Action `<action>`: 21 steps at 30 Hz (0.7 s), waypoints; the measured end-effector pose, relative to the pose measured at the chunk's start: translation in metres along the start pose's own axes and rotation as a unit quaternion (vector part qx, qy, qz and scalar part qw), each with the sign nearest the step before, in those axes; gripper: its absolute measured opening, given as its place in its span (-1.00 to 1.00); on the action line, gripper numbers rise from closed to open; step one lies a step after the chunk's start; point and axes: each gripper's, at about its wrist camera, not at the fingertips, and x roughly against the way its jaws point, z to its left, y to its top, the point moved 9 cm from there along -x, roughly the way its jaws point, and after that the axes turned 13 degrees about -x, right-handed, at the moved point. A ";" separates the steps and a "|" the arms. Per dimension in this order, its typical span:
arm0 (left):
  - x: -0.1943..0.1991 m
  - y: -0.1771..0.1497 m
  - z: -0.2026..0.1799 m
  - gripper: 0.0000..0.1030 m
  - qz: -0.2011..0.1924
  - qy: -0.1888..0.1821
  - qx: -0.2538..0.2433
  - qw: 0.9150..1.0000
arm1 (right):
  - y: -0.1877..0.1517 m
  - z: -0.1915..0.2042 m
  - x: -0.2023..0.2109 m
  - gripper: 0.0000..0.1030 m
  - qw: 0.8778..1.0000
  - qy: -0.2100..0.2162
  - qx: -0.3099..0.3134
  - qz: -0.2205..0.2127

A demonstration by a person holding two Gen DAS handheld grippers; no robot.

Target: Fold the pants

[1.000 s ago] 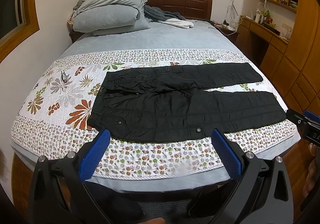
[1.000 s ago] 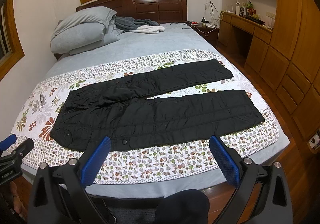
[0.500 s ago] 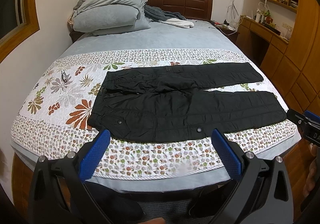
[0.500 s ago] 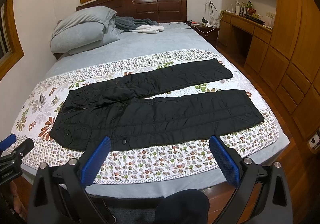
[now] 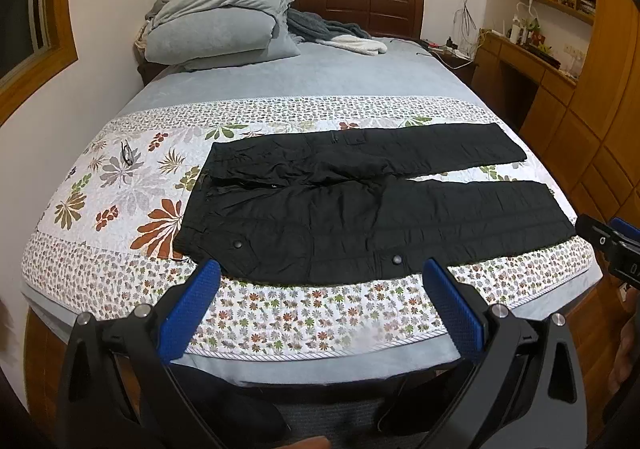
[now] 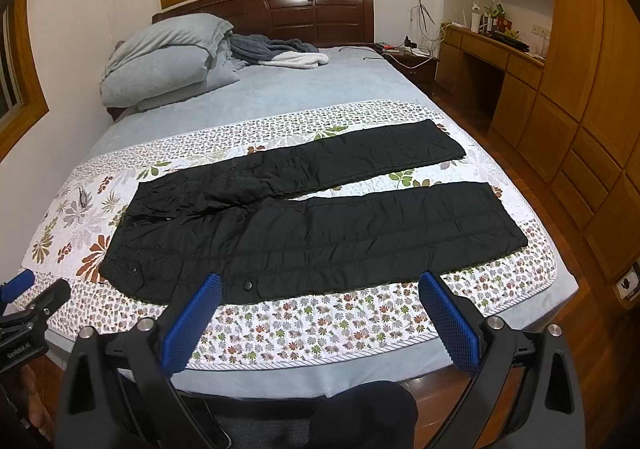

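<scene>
The left gripper (image 5: 320,305) has its blue-padded fingers (image 5: 188,313) spread wide with nothing between them, hovering off the foot edge of the bed (image 5: 320,365). The right gripper (image 6: 320,309) is the same: fingers (image 6: 450,323) released and apart, held clear of the bed's foot edge, touching no cloth.

Just beyond both pairs of fingers, the black pants (image 5: 360,209) lie flat across the floral quilt (image 5: 120,185), near the foot edge. The waistband sits toward the bed's left edge, and the two legs run toward the right edge, slightly parted so a strip of quilt shows between them. The near leg's hem reaches close to the right foot corner.

Farther up, the plain grey sheet (image 5: 312,73) covers the bed to the dark wooden headboard (image 5: 360,5). Grey pillows (image 5: 216,29) are stacked at the left head corner, with a grey-and-white blanket (image 5: 340,37) bunched beside them.
</scene>
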 end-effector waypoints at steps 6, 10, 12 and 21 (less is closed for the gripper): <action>0.001 0.002 -0.001 0.95 -0.002 -0.001 -0.001 1.000 | 0.001 0.000 0.001 0.94 1.000 0.000 0.000 -0.001; 0.002 0.003 0.000 0.95 -0.002 -0.002 -0.001 1.000 | 0.002 0.000 0.002 0.94 1.000 0.000 0.001 -0.002; 0.002 0.003 0.000 0.95 -0.002 -0.003 -0.001 1.000 | 0.004 -0.001 0.003 0.94 1.000 0.000 0.002 -0.004; 0.008 -0.001 0.019 0.95 -0.017 -0.002 0.015 1.000 | 0.006 -0.004 0.008 0.94 1.000 0.009 0.007 -0.018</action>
